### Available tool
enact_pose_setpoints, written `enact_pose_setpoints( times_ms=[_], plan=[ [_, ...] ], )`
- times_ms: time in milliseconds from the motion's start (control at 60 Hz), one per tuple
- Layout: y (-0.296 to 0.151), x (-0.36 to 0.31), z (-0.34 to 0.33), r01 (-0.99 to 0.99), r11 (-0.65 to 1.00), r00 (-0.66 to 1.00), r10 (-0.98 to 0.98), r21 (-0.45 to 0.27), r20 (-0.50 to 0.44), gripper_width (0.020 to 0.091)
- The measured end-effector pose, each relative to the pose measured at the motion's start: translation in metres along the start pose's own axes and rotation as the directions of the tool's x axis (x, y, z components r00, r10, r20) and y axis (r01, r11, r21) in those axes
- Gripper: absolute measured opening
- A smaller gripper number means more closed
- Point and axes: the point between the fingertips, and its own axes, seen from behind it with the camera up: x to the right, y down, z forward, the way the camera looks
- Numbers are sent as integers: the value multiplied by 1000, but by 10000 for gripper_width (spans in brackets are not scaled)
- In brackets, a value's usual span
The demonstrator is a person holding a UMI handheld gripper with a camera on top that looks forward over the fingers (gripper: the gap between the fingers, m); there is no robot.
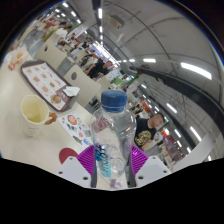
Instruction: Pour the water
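Observation:
A clear plastic water bottle [113,130] with a blue cap [114,99] stands upright between my fingers. My gripper [112,160] is shut on the bottle's lower body, with both purple pads [89,157] pressed against its sides. The whole view is tilted, and the bottle seems lifted off the white table [40,140]. A cream paper cup [33,110] stands on that table to the left of the bottle, open end up, well apart from the fingers.
A tray with a printed sheet [45,80] lies beyond the cup. A picture card [75,123] and a red disc [67,155] lie near the bottle. Several seated people [92,65] fill the hall behind.

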Motion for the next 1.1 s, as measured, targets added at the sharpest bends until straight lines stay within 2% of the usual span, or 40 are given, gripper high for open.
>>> enact_pose_setpoints(
  times_ms=[117, 267, 483, 600, 733, 817, 900, 950, 1017, 1100],
  plan=[
    [-42, 8, 16, 360, 933, 927, -354, 23, -127, 434],
    [-85, -12, 19, 720, 693, 680, -695, 35, -232, 432],
    [-107, -51, 26, 944, 331, 318, -893, 14, -318, 436],
    [-104, -62, 32, 958, 287, 274, -917, -2, -290, 433],
    [-107, -62, 27, 922, 384, 380, -889, 36, -255, 436],
    [-111, -59, 19, 809, 578, 588, -785, 111, -197, 432],
    [-120, -46, 12, 589, 788, 808, -579, 181, -109, 434],
    [-122, -35, 9, 439, 877, 898, -436, 195, -60, 433],
    [-123, -28, 6, 216, 952, 972, -230, 219, 39, 434],
    [-120, -24, 4, -70, 976, 984, 33, 208, 175, 438]
  ],
)
